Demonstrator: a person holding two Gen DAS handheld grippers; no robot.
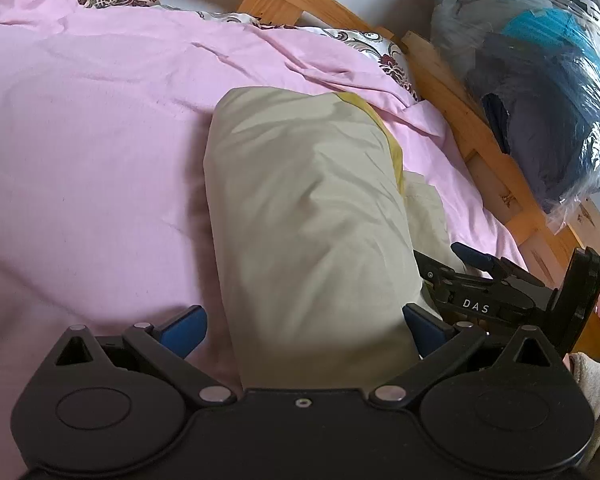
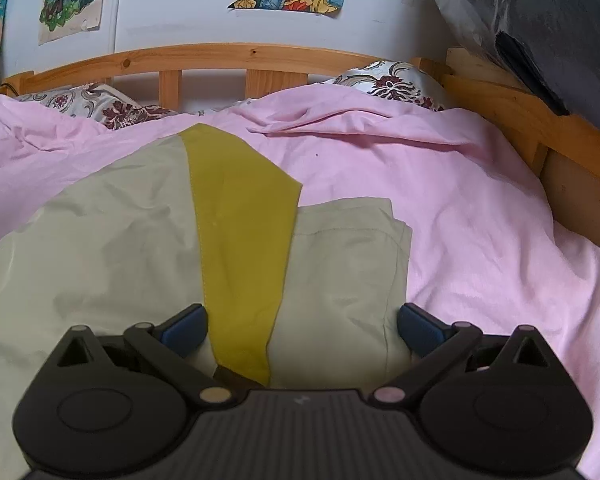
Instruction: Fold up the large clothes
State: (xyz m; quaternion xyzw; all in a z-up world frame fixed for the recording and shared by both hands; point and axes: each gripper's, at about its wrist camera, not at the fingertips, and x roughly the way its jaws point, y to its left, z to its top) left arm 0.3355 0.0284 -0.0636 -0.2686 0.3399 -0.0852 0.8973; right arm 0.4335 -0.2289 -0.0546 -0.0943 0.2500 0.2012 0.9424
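Observation:
A folded pale beige garment (image 1: 308, 208) with a mustard-yellow panel (image 2: 240, 240) lies on the pink bedsheet (image 1: 80, 160). In the left wrist view my left gripper (image 1: 302, 332) stands wide open over its near end. The cloth runs between the blue pads (image 1: 184, 330), which do not press on it. Just to the right, my right gripper (image 1: 448, 260) hovers low beside the garment's right edge. In the right wrist view the right gripper (image 2: 302, 332) is fully open above the yellow panel and a lower beige layer (image 2: 340, 260), with nothing pinched.
A wooden bed frame (image 2: 220, 54) runs along the back and right side. Patterned pillows (image 2: 388, 80) lie at the head. A clear plastic bag of clothes (image 1: 548, 92) sits beyond the right rail. Posters (image 2: 72, 0) hang on the wall. A sleeve (image 1: 592, 392) shows at lower right.

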